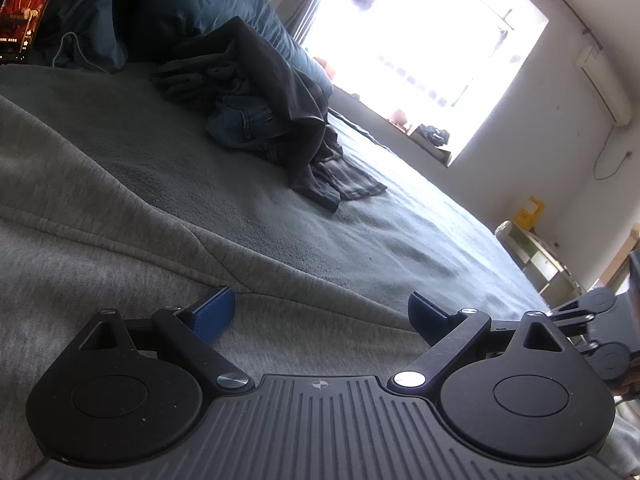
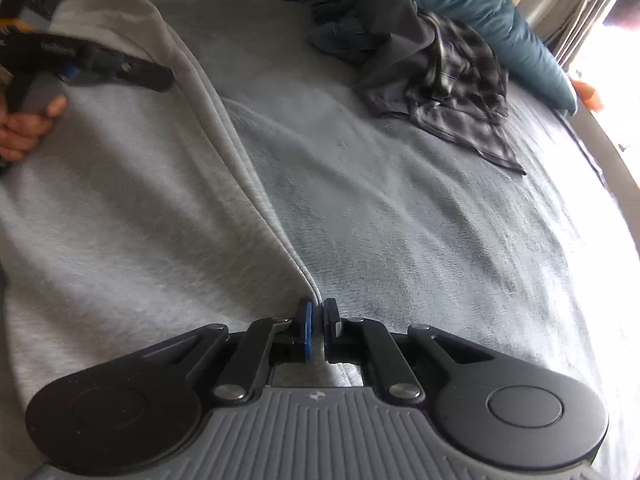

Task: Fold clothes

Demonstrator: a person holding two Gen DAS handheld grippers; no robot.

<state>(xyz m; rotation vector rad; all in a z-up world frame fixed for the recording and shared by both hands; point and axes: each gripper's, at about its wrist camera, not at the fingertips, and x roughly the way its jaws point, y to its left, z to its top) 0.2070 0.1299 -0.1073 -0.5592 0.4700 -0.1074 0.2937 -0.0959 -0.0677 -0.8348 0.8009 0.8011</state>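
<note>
Right hand-held gripper [image 2: 319,314] is pinching the layered edge of the grey sweatshirt [image 2: 120,208], which lies flat on the bed [image 2: 400,208]. We would lift the layers together, tension even. Left hand-held gripper [image 1: 320,312] hovers spread over the fabric. Only the right view shows the hand [image 2: 24,128]; only the left, the window [image 1: 432,40].

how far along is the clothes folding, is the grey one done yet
Early on. Done: the grey garment lies spread on the bed, its long edge layered. In hand: the right tongs are shut on that edge at its near corner, while the left tongs stand open over the grey fabric, gripping nothing. Left: finishing this fold, then the dark pile of clothes by the pillow, untouched.
</note>
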